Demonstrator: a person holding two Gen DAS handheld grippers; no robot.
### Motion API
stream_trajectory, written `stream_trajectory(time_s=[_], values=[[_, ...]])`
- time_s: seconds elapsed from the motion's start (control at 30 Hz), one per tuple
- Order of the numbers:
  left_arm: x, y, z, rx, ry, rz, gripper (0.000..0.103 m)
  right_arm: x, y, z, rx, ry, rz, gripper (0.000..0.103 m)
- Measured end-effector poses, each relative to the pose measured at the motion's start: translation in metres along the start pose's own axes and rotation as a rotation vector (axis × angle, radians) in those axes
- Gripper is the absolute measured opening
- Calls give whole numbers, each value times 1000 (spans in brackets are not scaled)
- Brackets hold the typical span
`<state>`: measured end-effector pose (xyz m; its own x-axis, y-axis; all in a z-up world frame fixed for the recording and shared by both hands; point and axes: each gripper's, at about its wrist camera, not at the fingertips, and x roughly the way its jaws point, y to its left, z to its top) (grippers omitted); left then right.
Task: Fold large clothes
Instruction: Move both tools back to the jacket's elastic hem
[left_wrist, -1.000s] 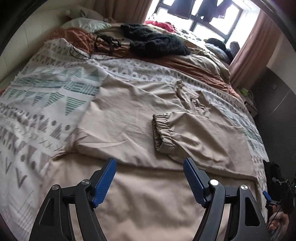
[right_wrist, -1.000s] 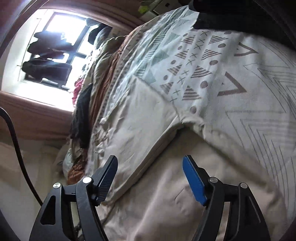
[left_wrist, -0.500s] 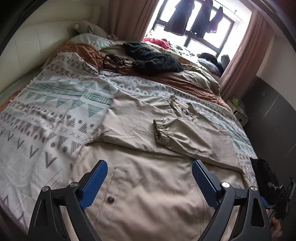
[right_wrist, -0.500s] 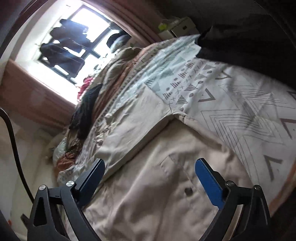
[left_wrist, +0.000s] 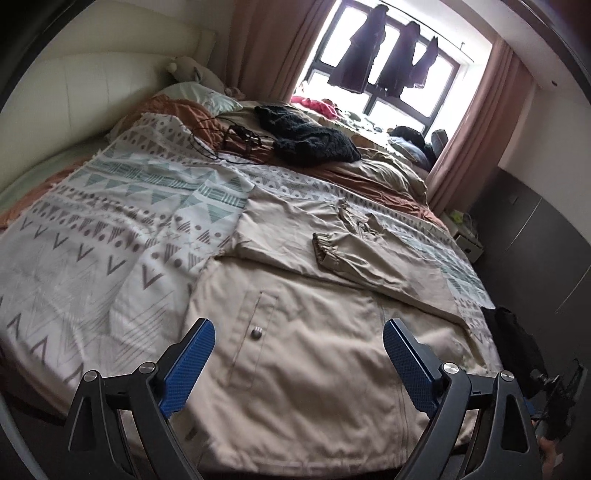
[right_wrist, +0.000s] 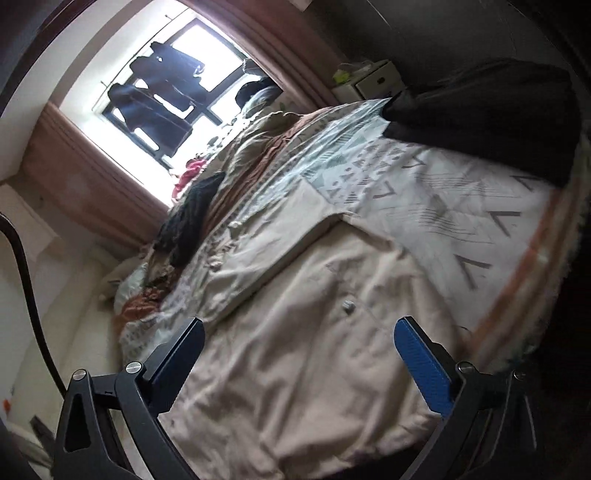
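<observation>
One beige jacket (left_wrist: 295, 354) spread flat on the bed (left_wrist: 92, 251), one sleeve (left_wrist: 369, 258) folded across it. Both left gripper (left_wrist: 298, 360) and right gripper (right_wrist: 299, 356) wide apart, holding nothing.

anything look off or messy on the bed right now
The beige jacket lies flat with its sleeve folded across it, nothing askew there. The clutter is behind it: a black knit garment and tangled cords dumped near the pillows.
</observation>
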<state>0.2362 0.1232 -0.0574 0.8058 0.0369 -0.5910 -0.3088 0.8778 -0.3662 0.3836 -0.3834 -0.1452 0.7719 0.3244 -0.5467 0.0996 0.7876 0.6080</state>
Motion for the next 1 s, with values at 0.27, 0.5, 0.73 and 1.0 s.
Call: stream_trajectory(time_s=[0.27,0.5,0.73,1.0], values=[[-36,23,-31,-13,-5,18,93,-34,-8,-21,-83,-1,-79,103],[-63,44,-57,-29,-39,58,93,-62,-7,-33,-127,-27,-102,103],[-65,71,-79,-65,-48,76,93,-69,-13,-46,-197,-10,-98,103],[-28,93,-95,-133,46,42,70,-52,-35,-55,-186,26,-83,84]])
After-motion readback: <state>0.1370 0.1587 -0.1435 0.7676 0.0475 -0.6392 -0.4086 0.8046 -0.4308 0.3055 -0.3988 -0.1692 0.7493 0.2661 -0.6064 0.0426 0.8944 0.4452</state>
